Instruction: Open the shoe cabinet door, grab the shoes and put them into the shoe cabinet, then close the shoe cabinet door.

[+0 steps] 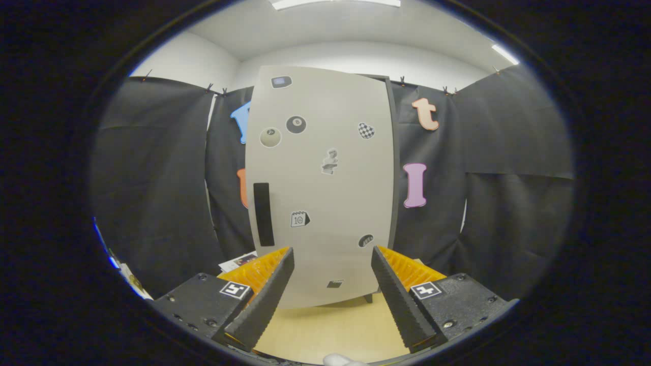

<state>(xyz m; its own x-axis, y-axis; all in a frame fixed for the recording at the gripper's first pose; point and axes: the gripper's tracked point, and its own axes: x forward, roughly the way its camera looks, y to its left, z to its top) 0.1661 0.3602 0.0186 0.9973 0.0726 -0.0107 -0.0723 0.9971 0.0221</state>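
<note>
Claw (332, 264) held wide apart with nothing between its fingers (267, 295), pointing straight at the shoe cabinet (320, 183), whose lower front shows in the gap. That cabinet, tall and pale grey, stands upright on the wooden floor (330, 325) against the black cloth wall (152, 193), its door (346, 203) closed and facing the claw. A long black handle (263, 214) runs vertically along the door's left edge, just above the left finger. Small stickers (296, 124) are scattered over the door, several near its top and a few lower down by the fingertips. Some printed papers (239, 262) lie on the floor at the cabinet's lower left corner, behind the left finger. A small white object (342, 360) sits on the floor just short of the fingers; what it is cannot be told.
</note>
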